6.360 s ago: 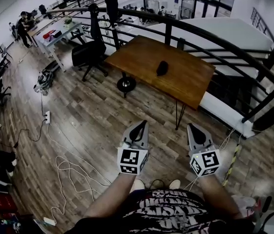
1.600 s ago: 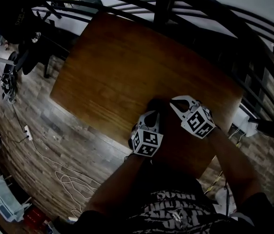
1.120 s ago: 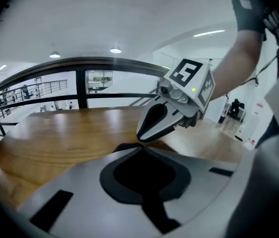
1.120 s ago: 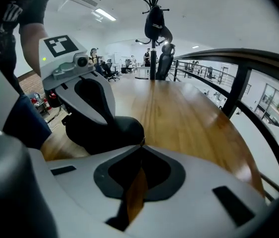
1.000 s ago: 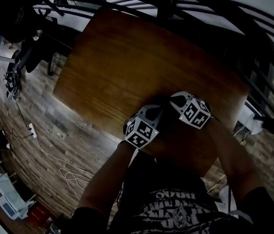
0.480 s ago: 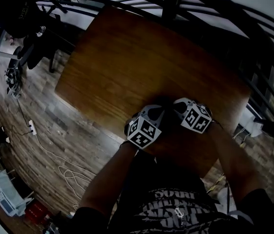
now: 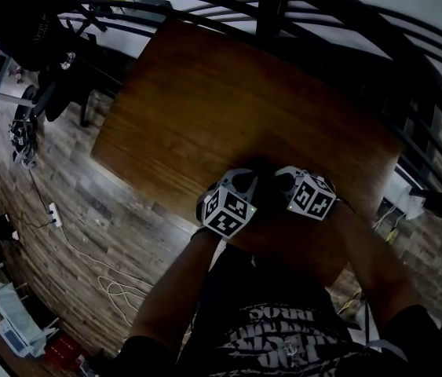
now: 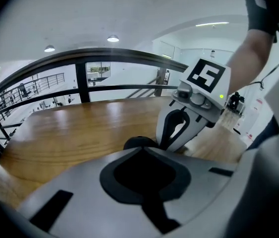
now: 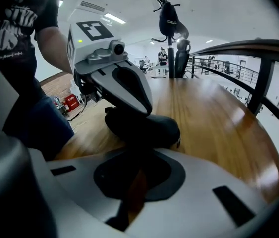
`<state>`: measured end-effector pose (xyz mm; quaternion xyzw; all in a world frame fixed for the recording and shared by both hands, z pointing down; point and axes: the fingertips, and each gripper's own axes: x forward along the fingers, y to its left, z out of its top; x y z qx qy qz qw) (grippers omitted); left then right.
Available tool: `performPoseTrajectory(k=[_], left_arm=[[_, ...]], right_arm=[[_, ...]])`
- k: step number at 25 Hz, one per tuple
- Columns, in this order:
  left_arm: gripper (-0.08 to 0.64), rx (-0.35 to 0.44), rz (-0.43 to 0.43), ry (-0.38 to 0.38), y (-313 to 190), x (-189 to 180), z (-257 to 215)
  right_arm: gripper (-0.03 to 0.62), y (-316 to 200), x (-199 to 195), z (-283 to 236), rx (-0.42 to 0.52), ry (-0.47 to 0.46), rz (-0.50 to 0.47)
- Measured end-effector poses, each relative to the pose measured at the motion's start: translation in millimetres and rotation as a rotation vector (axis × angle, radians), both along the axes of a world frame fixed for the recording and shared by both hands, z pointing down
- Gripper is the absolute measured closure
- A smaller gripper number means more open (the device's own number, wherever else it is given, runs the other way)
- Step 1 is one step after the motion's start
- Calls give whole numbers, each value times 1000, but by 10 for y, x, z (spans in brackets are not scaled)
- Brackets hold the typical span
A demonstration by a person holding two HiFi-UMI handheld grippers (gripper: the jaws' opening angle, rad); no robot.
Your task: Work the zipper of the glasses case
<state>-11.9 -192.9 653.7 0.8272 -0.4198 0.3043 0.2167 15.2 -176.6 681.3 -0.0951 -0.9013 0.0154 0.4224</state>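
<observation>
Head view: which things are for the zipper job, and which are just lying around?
For the job: glasses case, left gripper, right gripper, table under them.

Just lying about: office chair, floor cables, power strip, railing.

left grey-white plastic two-jaw gripper (image 7: 242, 182), black-and-white marker cube at its rear: pointing forward and down, jaws lying drawn together with only a thin slit showing between them, nothing sitting in it. right grey-white plastic two-jaw gripper (image 7: 282, 181), same cube: angling inward toward the left one, tips lying just beside each other, jaws likewise closing to a thin slit. bare left forearm (image 7: 175, 285), bare right forearm (image 7: 366, 250): both reaching forward, converging.
</observation>
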Motion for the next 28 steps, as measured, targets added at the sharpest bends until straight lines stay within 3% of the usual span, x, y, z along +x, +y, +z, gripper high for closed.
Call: performPoseTrajectory(k=[9,13,18,23,26,28], left_arm=[[560,-48,-130,48,128,80,-21],[560,-51,-106,61,160,149,-6],[560,-25,-101,74,141,112,-5],[560,-18,-101,84,114,95,0],[560,-18,-102,88,101,92,15],[560,-23,-102,99,110,79,11]], right_arm=[[592,147,-1,-42,-12,6,-58],[592,292,45,-20,-14,21,-108],[592,-67,176,-12,15,30,-16],[591,-493,139,-14,96,35,0],[536,-588,45,15,129,39,-46],[532,-573,-12,49,163,51,-109]])
